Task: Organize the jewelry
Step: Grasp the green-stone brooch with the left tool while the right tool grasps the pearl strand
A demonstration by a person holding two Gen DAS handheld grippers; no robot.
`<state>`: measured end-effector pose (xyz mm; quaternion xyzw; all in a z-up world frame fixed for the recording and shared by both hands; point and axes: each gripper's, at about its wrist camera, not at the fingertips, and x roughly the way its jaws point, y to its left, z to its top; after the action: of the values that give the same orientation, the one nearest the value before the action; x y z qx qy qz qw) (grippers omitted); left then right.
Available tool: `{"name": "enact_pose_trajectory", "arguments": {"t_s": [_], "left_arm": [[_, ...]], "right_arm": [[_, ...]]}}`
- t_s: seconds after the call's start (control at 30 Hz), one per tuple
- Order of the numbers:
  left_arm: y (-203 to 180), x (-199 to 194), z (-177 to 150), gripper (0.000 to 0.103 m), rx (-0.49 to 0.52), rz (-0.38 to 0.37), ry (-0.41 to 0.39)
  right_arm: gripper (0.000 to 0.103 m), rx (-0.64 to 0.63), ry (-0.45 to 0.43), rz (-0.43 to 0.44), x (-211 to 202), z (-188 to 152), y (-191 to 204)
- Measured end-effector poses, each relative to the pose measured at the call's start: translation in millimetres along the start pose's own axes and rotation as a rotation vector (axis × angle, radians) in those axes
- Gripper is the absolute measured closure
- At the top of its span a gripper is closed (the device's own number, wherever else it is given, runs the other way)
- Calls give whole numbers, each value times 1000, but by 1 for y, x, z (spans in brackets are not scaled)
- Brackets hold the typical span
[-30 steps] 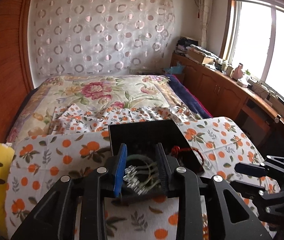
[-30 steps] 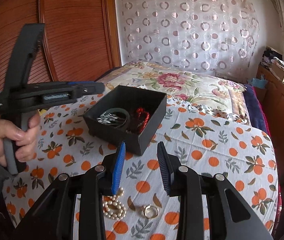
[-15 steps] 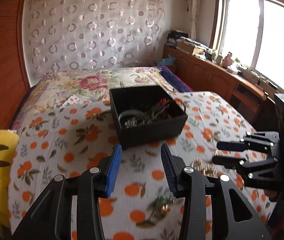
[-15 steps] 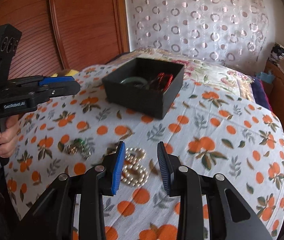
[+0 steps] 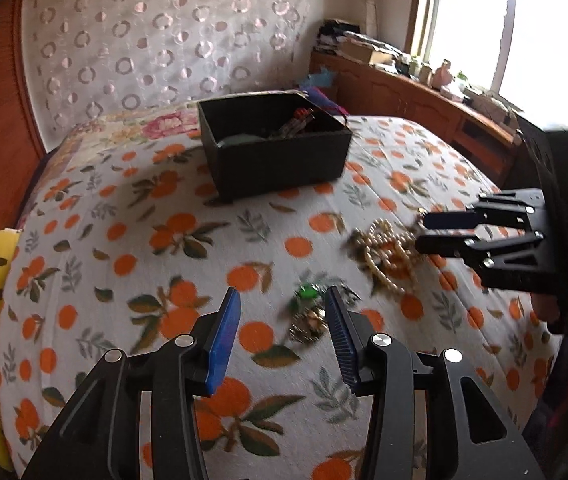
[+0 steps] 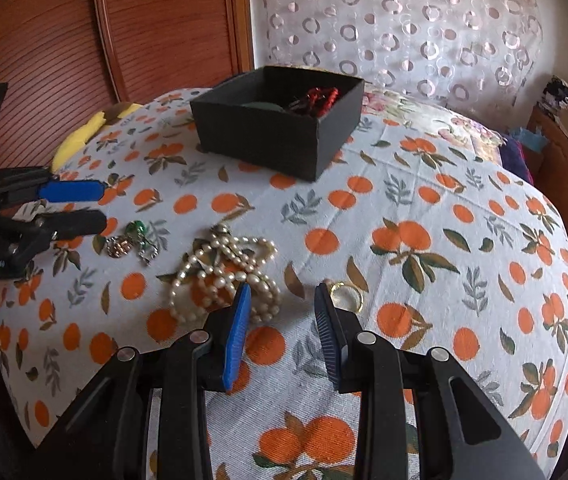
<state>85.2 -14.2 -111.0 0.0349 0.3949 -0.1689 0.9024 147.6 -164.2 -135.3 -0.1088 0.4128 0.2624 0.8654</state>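
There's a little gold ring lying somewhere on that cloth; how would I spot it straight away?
Start at the black box on the orange-print cloth, then come toward the camera to the heap of pearls. The gold ring lies just right of that heap, beside the right gripper. It is one plain band, not beads or green stones.
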Motion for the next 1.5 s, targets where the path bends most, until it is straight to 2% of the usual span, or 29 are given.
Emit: {"name": "enact_pose_trajectory", "arguments": {"t_s": [0.07,0.23,0.43,0.63,0.7,1.0,1.5], "left_arm": [[-4,2,-2,61,2,-10,8],[-12,9,-7,61,17,-14,31],[-12,14,-7,61,20,3,48],[-17,20,-7,62,39,21,56],[-17,20,-8,70,42,32,56],[-3,12,-14,86,22,52,48],[-5,21,-5,85,29,57,45]], "right_arm": [[68,2,-1,-2,0,-1,0],[86,-7,-6,-12,-2,-1,3],[87,28,2,-81,-2,0,-11],[87,33,4,-69,0,-3,-16],[87,30,0,-63,-1,-3,-15],[87,27,-37,-34,-8,0,-6],[87,-9,-49,35,-10,0,26]]}}
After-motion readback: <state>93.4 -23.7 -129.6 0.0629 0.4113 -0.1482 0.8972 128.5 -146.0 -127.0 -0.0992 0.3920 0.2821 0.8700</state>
